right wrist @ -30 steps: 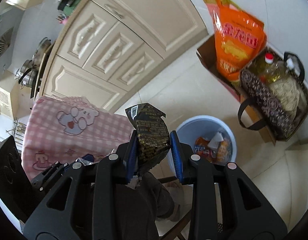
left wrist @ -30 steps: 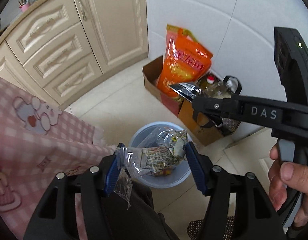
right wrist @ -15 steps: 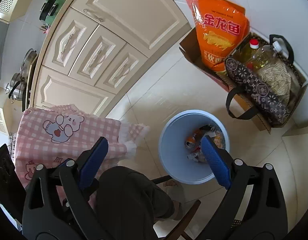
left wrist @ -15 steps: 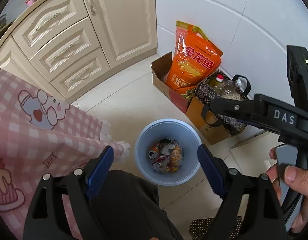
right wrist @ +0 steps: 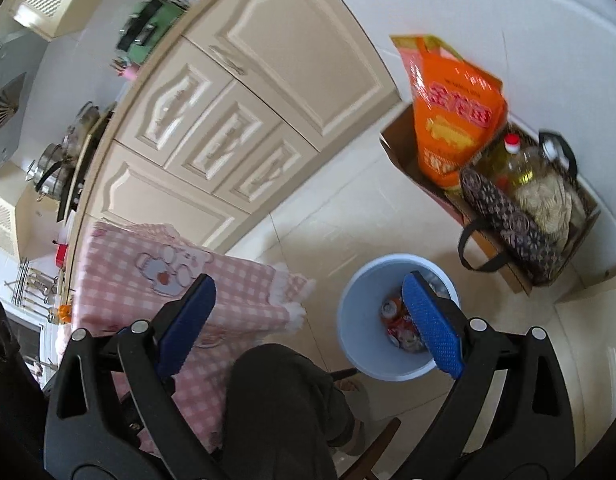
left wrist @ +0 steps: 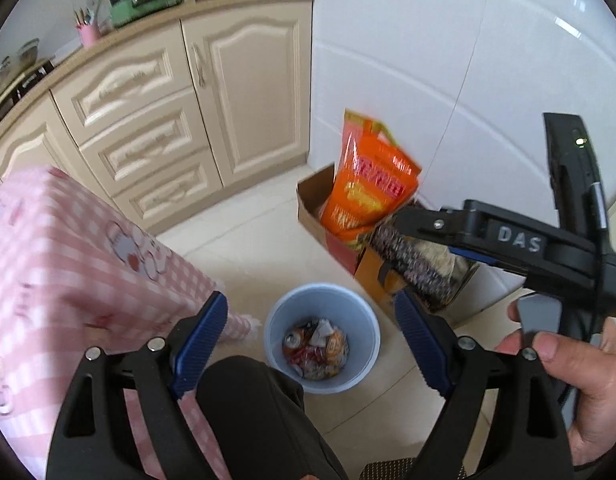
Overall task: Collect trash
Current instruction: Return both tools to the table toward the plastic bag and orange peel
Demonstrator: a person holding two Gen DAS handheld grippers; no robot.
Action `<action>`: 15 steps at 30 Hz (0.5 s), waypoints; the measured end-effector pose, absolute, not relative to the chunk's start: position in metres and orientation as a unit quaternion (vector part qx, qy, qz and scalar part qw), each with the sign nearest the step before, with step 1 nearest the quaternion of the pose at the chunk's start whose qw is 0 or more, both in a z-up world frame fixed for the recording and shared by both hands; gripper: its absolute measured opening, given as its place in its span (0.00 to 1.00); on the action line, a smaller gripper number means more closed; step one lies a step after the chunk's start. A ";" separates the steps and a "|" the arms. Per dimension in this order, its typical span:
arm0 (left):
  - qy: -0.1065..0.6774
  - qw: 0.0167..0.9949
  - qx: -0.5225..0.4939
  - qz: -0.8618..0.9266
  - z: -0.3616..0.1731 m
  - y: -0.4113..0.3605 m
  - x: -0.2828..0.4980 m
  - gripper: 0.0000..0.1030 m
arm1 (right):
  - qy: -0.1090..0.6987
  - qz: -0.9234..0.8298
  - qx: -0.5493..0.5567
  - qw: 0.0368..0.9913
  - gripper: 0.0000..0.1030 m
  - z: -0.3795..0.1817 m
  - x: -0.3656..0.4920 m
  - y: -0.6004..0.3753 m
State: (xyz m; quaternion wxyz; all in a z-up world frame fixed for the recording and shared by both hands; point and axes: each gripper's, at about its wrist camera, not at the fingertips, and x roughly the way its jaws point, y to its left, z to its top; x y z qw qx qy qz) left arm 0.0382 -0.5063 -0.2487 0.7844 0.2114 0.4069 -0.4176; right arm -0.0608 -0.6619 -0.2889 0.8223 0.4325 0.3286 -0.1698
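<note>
While both grippers hang spread and empty above the bin (left wrist: 321,338), risk starts left of it: the tablecloth (left wrist: 68,264) could snag the left gripper (left wrist: 311,344); trash (left wrist: 315,346) sits inside; right of it, the right gripper (right wrist: 308,324) may clip the tote bag (right wrist: 507,220).

The mouth of the blue bin (left wrist: 323,312) lies open from above, ringed by bare floor tile (left wrist: 248,240) on its far side toward the cabinets (left wrist: 156,120). To one side the pink checked cloth (left wrist: 68,272) hangs close to the rim, and to the other the cardboard box (left wrist: 313,204) with the orange bag (left wrist: 367,184) and the patterned tote (right wrist: 507,216) stands just beside it against the wall. The person's dark trouser leg (right wrist: 284,400) crowds the near rim, and the right gripper (right wrist: 308,326) and left gripper (left wrist: 311,338), both spread wide with nothing between them, hang above the bin.
</note>
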 end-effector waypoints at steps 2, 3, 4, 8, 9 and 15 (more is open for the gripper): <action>0.391 0.793 0.198 -0.423 -0.230 -0.494 0.036 0.82 | 0.320 -0.164 0.426 0.830 0.90 -0.274 -0.059 -0.657; 0.381 0.799 0.191 -0.425 -0.219 -0.487 0.035 0.82 | 0.315 -0.162 0.420 0.835 0.91 -0.265 -0.057 -0.653; 0.373 0.803 0.186 -0.425 -0.210 -0.480 0.034 0.82 | 0.311 -0.159 0.413 0.841 0.91 -0.255 -0.054 -0.649; 0.350 0.820 0.159 -0.423 -0.181 -0.451 0.038 0.82 | 0.288 -0.148 0.395 0.860 0.91 -0.220 -0.046 -0.631; 0.342 0.827 0.152 -0.419 -0.172 -0.441 0.040 0.82 | 0.286 -0.144 0.391 0.863 0.91 -0.214 -0.043 -0.627; 0.312 0.854 0.121 -0.397 -0.139 -0.391 0.053 0.82 | 0.270 -0.107 0.352 0.890 0.91 -0.167 -0.018 -0.587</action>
